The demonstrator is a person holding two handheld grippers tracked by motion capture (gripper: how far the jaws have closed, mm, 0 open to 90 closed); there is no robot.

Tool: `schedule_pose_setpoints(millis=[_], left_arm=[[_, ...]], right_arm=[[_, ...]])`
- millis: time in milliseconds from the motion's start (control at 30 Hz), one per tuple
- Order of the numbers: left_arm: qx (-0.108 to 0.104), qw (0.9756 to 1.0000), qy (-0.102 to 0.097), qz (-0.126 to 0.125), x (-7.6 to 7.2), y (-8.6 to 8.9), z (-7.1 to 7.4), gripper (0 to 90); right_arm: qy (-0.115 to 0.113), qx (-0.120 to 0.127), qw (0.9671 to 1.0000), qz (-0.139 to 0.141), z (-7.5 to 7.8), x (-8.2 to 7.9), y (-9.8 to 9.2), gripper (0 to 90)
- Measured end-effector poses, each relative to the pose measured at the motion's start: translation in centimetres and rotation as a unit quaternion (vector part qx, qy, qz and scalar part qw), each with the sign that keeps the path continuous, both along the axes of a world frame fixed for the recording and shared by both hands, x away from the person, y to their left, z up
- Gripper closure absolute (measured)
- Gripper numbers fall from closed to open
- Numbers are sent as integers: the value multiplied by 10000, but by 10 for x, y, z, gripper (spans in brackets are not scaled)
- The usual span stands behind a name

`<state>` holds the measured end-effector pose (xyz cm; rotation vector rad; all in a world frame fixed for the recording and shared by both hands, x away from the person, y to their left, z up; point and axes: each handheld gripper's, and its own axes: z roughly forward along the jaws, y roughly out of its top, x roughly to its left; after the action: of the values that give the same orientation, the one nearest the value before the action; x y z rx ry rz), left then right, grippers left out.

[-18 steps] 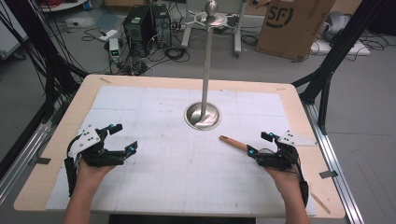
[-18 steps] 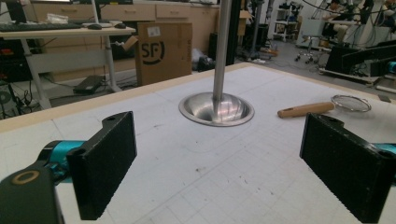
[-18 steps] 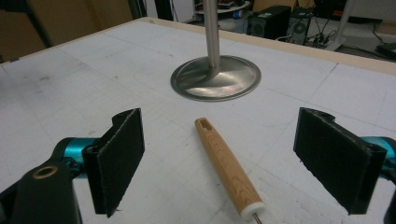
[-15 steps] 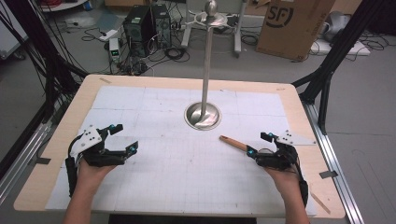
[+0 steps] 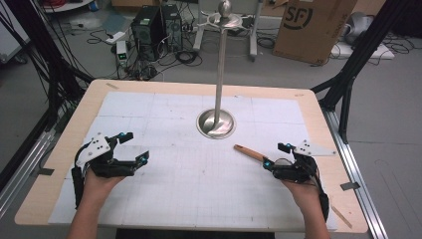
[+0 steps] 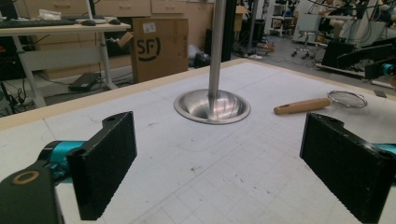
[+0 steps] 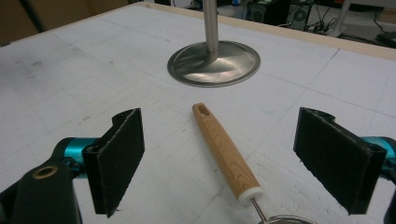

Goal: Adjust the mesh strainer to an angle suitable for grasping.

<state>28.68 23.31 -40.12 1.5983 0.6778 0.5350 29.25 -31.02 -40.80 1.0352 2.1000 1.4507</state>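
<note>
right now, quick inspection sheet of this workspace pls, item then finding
surface: white gridded mat on a wooden table, some dark specks
job's things: small strainer with wooden handle lying flat, its mesh bowl toward the right gripper; steel stand with upright pole at centre
clutter: nothing seen on the mat
grippers: left gripper open, nothing between its jaws; right gripper open, jaws either side of the handle, not touching
cables: one trails from each gripper
surroundings: cardboard box, computer tower, floor cables
</note>
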Motion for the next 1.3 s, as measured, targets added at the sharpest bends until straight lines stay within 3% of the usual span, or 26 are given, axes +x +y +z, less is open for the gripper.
schedule_pose_setpoints(millis=[267,733,800,967,1100,1300], left_arm=[[87,9999,56,-120,1,-3,-1,114],[53,9999,52,-88,0,2,1,114],[69,9999,47,-92,0,1,1,114],[112,9999,48,-89,0,1,1,114],[164,9998,59,-93,0,0,0,115],[224,9997,82,-99,1,0,-1,115]], right_arm=[[119,-115,9999,-6,-1,3,3,152],[389,-637,9972,86,5,23,18,160],[445,-799,9958,99,6,26,20,176],[538,-872,9947,123,8,29,17,228],[686,-1110,9914,138,6,33,17,257],[968,-1576,9824,258,2,39,21,332]])
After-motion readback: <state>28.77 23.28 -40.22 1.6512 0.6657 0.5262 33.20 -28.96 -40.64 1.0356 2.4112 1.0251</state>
